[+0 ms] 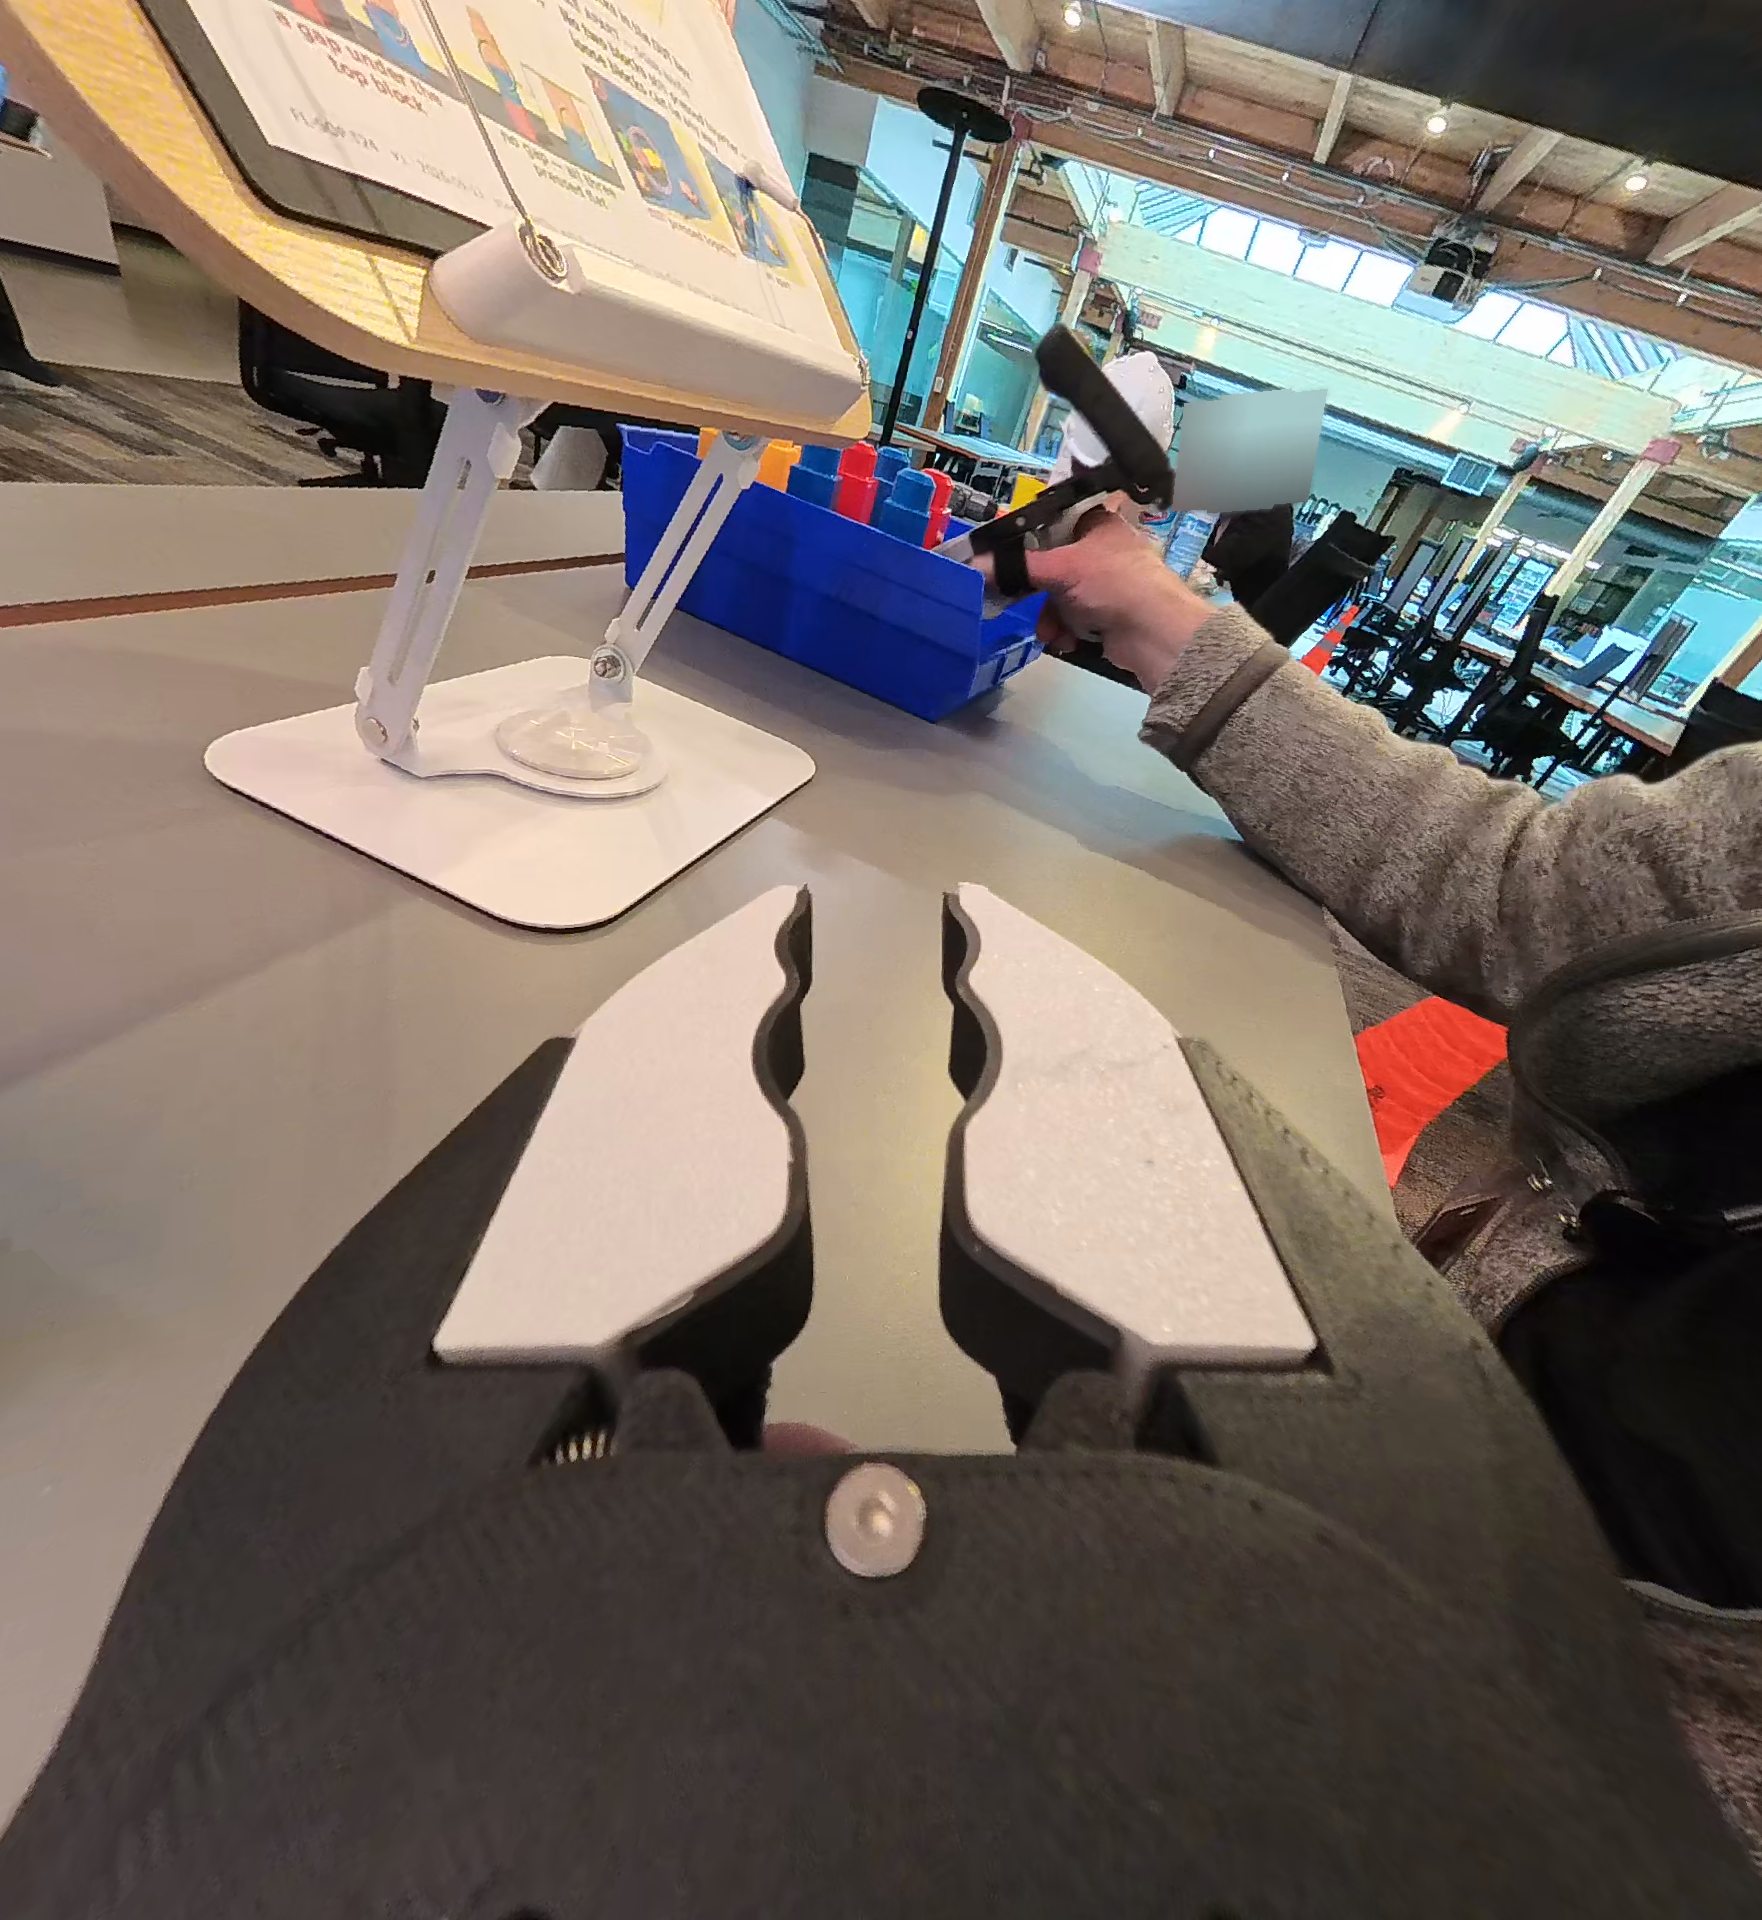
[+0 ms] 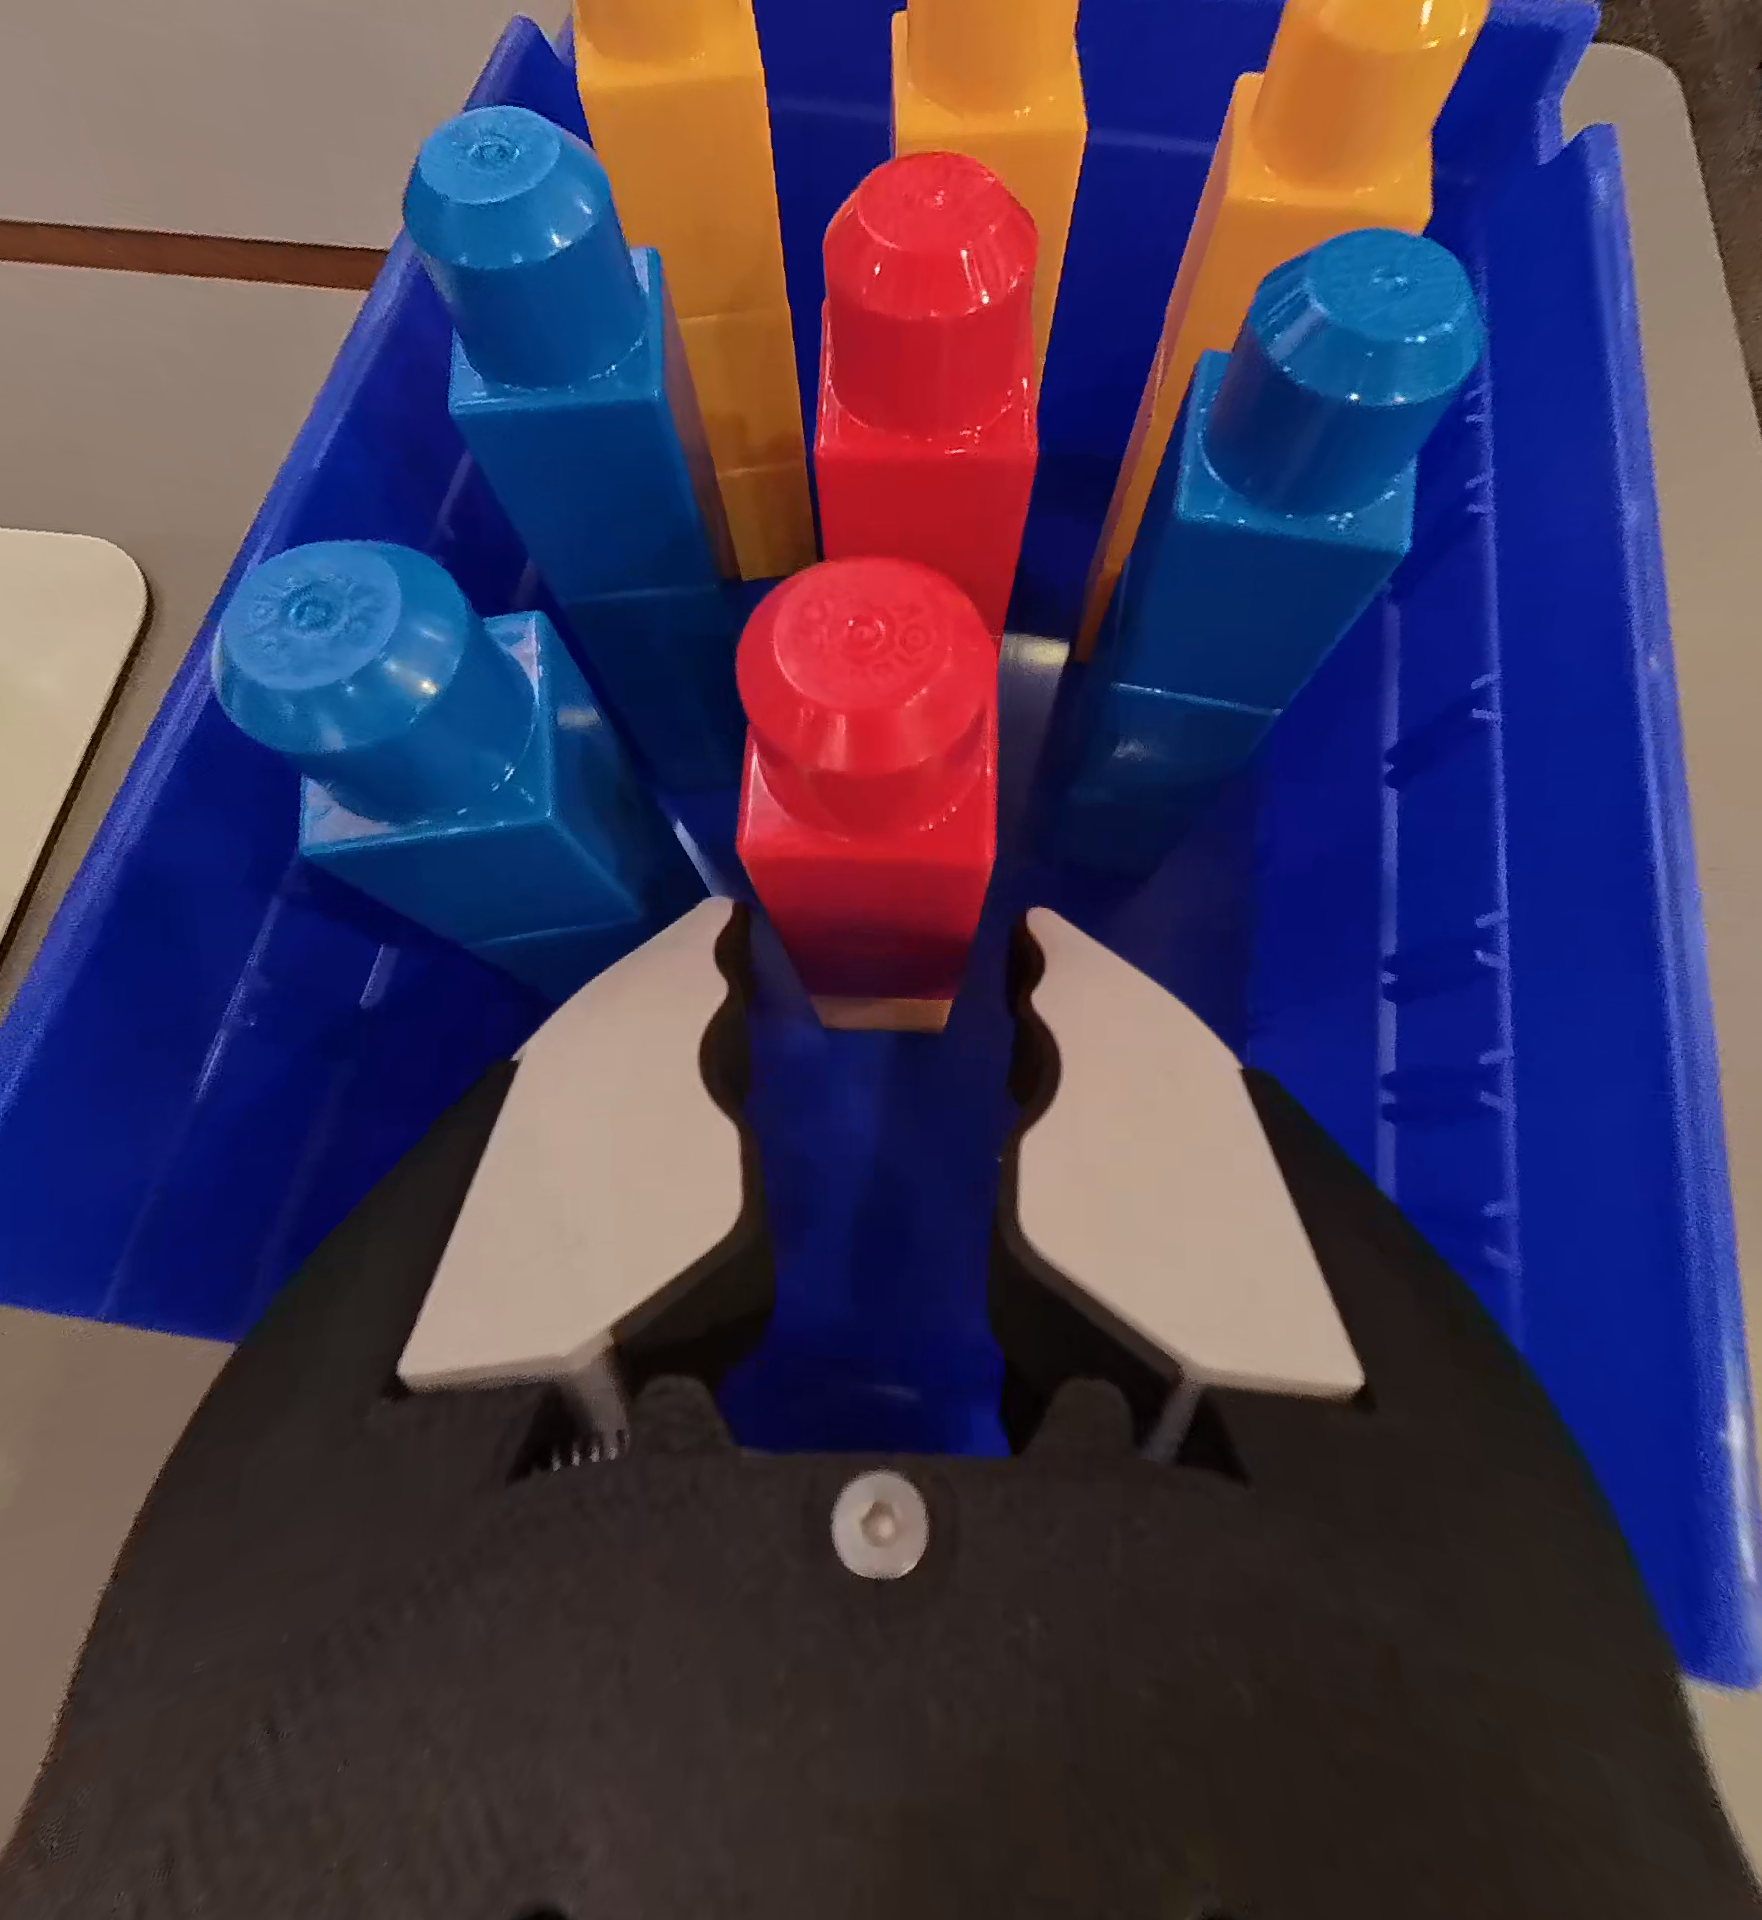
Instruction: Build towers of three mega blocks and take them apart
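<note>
A blue bin [image 2: 1542,831] holds several upright block towers in blue [image 2: 461,790], red [image 2: 924,395] and orange [image 2: 690,156]. My right gripper [image 2: 879,920] is open above the bin. The nearest tower, with a red block on top [image 2: 866,790] and an orange block [image 2: 882,1013] under it, stands between its fingers. Blue bin floor shows on both sides, so the pads do not touch it. My left gripper [image 1: 877,904] is open and empty low over the grey table [image 1: 129,935]. The left wrist view shows the bin [image 1: 835,613] farther off, with the right gripper [image 1: 1022,525] at it.
A white stand [image 1: 503,800] carries a wooden board with an instruction sheet [image 1: 565,156] left of the bin; its base shows in the right wrist view [image 2: 4,727]. A person's grey sleeve [image 1: 1428,831] reaches across the table's right edge. Orange tape [image 1: 1417,1070] lies on the floor.
</note>
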The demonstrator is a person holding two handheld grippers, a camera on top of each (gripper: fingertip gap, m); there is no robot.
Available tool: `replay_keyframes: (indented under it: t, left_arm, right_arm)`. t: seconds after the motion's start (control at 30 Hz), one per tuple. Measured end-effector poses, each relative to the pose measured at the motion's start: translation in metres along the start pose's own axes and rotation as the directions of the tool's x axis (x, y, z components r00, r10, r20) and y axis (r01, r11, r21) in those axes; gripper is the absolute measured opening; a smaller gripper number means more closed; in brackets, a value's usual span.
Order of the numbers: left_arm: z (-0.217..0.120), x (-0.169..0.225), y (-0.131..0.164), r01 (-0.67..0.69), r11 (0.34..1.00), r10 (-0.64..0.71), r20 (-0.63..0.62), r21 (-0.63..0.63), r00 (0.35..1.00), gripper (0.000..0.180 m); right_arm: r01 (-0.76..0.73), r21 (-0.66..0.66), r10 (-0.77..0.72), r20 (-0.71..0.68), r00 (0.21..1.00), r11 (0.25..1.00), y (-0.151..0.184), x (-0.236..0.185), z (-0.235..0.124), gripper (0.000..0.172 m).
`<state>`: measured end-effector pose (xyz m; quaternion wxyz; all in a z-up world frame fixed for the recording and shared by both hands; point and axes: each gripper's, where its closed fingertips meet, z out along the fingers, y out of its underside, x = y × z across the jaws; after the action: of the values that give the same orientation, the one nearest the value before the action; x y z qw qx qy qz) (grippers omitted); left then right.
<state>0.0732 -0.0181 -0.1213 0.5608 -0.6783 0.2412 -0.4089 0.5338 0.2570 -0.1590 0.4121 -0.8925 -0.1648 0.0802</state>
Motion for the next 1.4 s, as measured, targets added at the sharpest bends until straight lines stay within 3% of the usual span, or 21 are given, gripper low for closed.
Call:
replay_keyframes:
  t: [0.2,0.33,0.4,0.6,0.7,0.93,1.03,1.13,1.23,1.33,1.4]
  left_arm:
    - [-0.002,0.000,-0.002,-0.015,1.000,0.015,0.007,0.010,1.000,0.023]
    - [-0.003,0.002,-0.004,-0.042,0.999,0.041,0.010,0.017,0.999,0.013]
    - [-0.004,0.004,-0.005,-0.062,0.998,0.062,0.005,0.025,0.998,0.001]
    - [-0.004,0.003,-0.006,-0.114,0.994,0.113,0.053,0.006,0.992,0.000]
    - [-0.008,0.002,-0.010,-0.163,0.987,0.162,0.096,0.005,0.982,0.000]
    - [-0.003,0.022,-0.020,-0.191,0.980,0.191,-0.004,0.052,0.982,0.000]
    - [0.001,0.031,-0.014,-0.219,0.976,0.218,-0.060,-0.013,0.974,0.000]
    - [0.003,0.042,-0.019,-0.195,0.981,0.195,-0.118,0.012,0.974,0.000]
    - [0.006,0.054,-0.023,-0.181,0.982,0.187,-0.165,0.052,0.968,0.001]
    - [0.013,0.058,-0.024,-0.152,0.988,0.155,-0.186,0.035,0.970,0.019]
    - [0.012,0.055,-0.028,-0.169,0.985,0.171,-0.157,0.023,0.973,0.024]
  right_arm:
    - [-0.005,0.078,0.007,-0.025,1.000,0.997,-0.002,0.003,-0.028,0.058]
    - [0.085,0.230,-0.072,-0.063,0.995,0.969,-0.012,-0.009,-0.069,0.028]
    - [0.176,0.326,-0.160,-0.074,0.984,0.929,-0.018,-0.026,-0.092,0.001]
    - [0.268,0.425,-0.267,-0.062,0.962,0.865,-0.028,-0.069,-0.117,0.000]
    - [0.317,0.525,-0.338,-0.058,0.939,0.790,-0.040,-0.103,-0.132,0.000]
    - [0.364,0.620,-0.543,0.120,0.831,0.695,-0.028,-0.223,-0.137,0.000]
    - [0.303,0.624,-0.569,0.281,0.773,0.720,-0.014,-0.269,-0.135,0.000]
    - [0.219,0.614,-0.563,0.448,0.695,0.759,0.004,-0.314,-0.134,0.000]
    - [0.214,0.633,-0.605,0.503,0.617,0.744,0.017,-0.355,-0.134,0.000]
    - [0.199,0.626,-0.614,0.565,0.551,0.754,0.025,-0.386,-0.136,0.000]
    - [0.203,0.637,-0.625,0.556,0.548,0.744,0.026,-0.391,-0.138,0.000]
